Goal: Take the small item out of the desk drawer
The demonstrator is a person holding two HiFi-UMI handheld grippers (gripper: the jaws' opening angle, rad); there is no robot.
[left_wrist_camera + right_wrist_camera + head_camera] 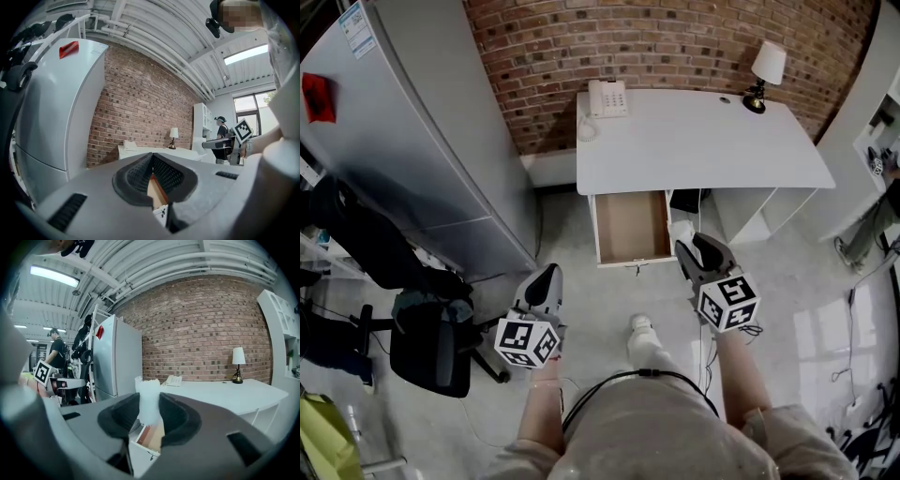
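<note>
While you stand facing the brick wall [675, 37], a tall grey refrigerator [422, 141] fills the left of the head view and a white desk [703, 141] stands against the wall to its right. Under the desk's left half, the drawer [633, 225] is pulled out toward you, its brown bottom showing. A black office chair [431, 347] sits on the floor to your left, below the refrigerator. Your left gripper [547, 277] hangs over the floor between the chair and the drawer, well apart from the desk; in the left gripper view its jaws are closed against each other at the tips. Your right gripper [687, 247] is just beside the drawer's front right corner. On the desktop, a white telephone [607, 97] lies at the back left corner and a small lamp [764, 75] stands at the back right. The small white item [149, 401] is outside the drawer: in the right gripper view it stands upright between the right gripper's pads, which are clamped on both its sides, its ragged top rising above them.
</note>
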